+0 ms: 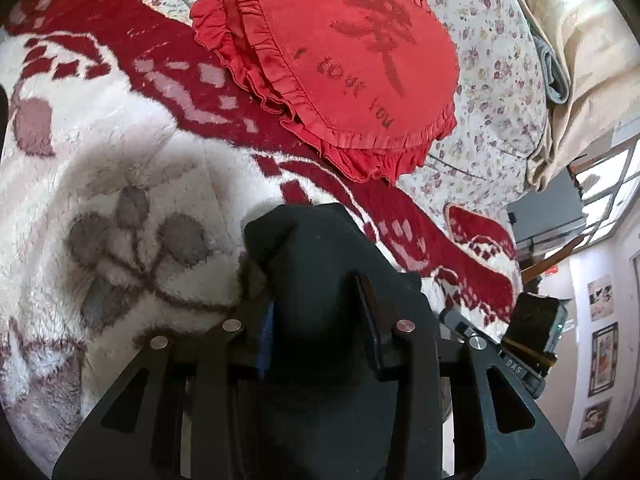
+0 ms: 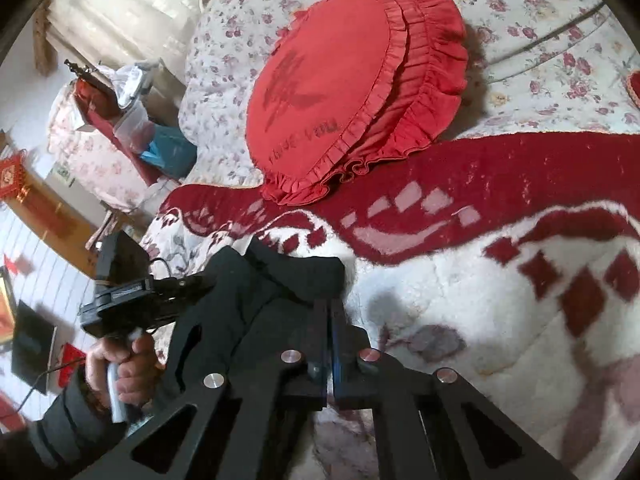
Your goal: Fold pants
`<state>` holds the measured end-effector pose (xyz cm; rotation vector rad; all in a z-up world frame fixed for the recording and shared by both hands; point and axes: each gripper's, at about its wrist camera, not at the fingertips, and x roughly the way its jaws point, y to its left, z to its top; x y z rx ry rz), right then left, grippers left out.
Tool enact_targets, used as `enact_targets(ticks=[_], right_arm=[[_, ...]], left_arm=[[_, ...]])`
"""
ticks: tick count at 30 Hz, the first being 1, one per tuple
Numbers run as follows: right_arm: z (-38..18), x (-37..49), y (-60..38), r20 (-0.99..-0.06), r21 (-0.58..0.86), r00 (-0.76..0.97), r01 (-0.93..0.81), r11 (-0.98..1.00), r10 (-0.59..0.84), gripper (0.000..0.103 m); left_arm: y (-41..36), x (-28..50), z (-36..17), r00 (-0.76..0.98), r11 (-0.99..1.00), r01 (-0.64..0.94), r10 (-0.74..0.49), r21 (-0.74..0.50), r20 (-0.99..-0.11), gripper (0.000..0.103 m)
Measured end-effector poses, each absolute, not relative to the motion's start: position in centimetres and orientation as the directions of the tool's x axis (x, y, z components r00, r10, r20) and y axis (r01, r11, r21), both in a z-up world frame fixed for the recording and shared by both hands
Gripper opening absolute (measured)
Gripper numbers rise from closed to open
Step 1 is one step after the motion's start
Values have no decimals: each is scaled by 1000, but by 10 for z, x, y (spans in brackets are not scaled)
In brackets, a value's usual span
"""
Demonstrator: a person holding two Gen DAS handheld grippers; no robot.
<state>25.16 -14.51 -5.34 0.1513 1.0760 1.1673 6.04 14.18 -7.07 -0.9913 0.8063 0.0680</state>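
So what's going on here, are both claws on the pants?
Yes. A person holds a claw in each hand over a bed. The left claw is shut on a bunch of the black pants, and the right claw pinches another part of them. The pants sit gathered on the red-and-white blanket, not yet folded flat. A red frilled cushion lies beyond.

Pants mostly hidden behind left gripper; cushion lettering blurred, unreadable
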Motion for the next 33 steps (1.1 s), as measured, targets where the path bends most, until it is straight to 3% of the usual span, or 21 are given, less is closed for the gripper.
enact_targets(ticks=[1, 3, 4, 5, 6, 13, 18, 20, 21, 23, 25, 30, 32, 33], right_arm=[[-54, 253, -147, -595, 630, -44, -646, 431, 802, 3], [-61, 256, -148, -565, 699, -100, -586, 410, 819, 19], [-65, 256, -148, -549, 727, -112, -553, 407, 828, 37], [-69, 256, -148, -527, 760, -122, -512, 401, 841, 48], [-74, 256, -148, -500, 795, -132, -461, 394, 856, 49], [-74, 233, -129, -597, 728, -184, -532, 432, 781, 50], [-82, 211, -125, -569, 734, -251, -584, 347, 783, 49], [-83, 210, -122, -542, 739, -227, -586, 331, 809, 40], [-83, 212, -119, -529, 749, -226, -578, 325, 818, 35], [-78, 210, -116, -524, 729, -202, -608, 314, 827, 24], [-67, 205, -117, -523, 693, -173, -656, 298, 835, 20], [-34, 224, -121, -503, 642, -86, -703, 305, 860, 19], [-31, 236, -120, -511, 634, -62, -700, 328, 857, 19], [-33, 241, -119, -519, 634, -53, -693, 343, 853, 20]], left_arm=[[145, 57, -74, 722, 548, -393, -313, -738, -617, 35], [150, 51, -82, 736, 491, -392, -340, -778, -586, 38], [154, 48, -89, 741, 447, -398, -359, -801, -568, 43], [155, 47, -91, 744, 424, -400, -368, -813, -558, 44], [156, 45, -93, 748, 406, -398, -374, -822, -547, 45], [151, 41, -93, 737, 409, -346, -438, -844, -514, 56], [147, 42, -91, 731, 434, -282, -481, -856, -485, 67], [138, 46, -84, 707, 493, -284, -472, -823, -526, 62], [134, 47, -80, 698, 526, -290, -455, -799, -553, 41], [130, 47, -71, 699, 573, -282, -426, -769, -575, 33], [126, 49, -61, 715, 599, -259, -408, -757, -568, 31], [127, 79, -44, 756, 601, -210, -400, -771, -518, 31], [131, 95, -48, 743, 607, -235, -391, -760, -542, 36], [132, 103, -55, 729, 609, -267, -379, -747, -570, 43]])
